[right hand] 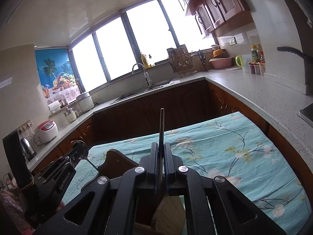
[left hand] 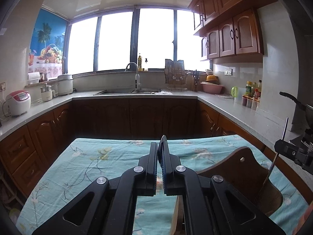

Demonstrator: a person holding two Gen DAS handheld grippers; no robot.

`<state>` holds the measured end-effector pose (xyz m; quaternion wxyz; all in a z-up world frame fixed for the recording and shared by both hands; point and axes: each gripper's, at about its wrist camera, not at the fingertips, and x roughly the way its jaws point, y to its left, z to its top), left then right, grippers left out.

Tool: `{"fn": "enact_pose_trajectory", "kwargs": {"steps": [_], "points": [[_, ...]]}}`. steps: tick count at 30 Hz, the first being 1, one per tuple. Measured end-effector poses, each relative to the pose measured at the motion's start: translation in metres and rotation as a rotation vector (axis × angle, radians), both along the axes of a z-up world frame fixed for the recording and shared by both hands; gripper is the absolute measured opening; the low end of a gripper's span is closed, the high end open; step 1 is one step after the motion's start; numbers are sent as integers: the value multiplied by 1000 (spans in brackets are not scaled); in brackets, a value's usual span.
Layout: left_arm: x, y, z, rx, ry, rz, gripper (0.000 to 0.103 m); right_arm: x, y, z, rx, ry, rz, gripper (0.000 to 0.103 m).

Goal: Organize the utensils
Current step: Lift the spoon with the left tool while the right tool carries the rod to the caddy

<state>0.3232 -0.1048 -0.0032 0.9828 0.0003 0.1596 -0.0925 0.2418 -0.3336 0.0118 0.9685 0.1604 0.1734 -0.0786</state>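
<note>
- Kitchen counters run in a U round the far side, with a sink (left hand: 127, 92) under bright windows; nearer, a table wears a teal floral cloth (left hand: 109, 156).
- On the cloth's right side stands a wooden utensil holder (left hand: 240, 168) with a curved back; it is the likely home for both utensils.
- Left gripper (left hand: 160, 156): its fingers are nearly together, pinching a thin metal utensil (left hand: 162, 140) whose rounded tip rises just above them. In the right wrist view it reads as a spoon, bowl up.
- Right gripper (right hand: 160, 156): fingers drawn close on a slim, straight metal handle (right hand: 162, 125) that stands upright above them. Its working end is hidden below, so I cannot tell what kind of utensil it is.
- In the left wrist view that same handle slants down into the holder on the right, so it seems partly seated already.
- Handling, as I judge it: both pieces look light, stiff and smooth, apt to swivel or slip in a narrow pinch. A hold on the mid-shaft, flat faces against the pads, should keep each from turning while lowered.
</note>
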Motion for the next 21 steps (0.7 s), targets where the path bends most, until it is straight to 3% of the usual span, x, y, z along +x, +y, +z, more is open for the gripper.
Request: {"fn": "enact_pose_trajectory", "kwargs": {"steps": [10, 15, 21], "points": [[14, 5, 14, 24, 60, -47, 6, -1, -8, -1, 38, 18, -8, 7], [19, 10, 19, 12, 77, -43, 24, 1, -11, -3, 50, 34, -16, 10], [21, 13, 24, 3, 91, -44, 29, -1, -11, -3, 72, 37, -16, 10]]}}
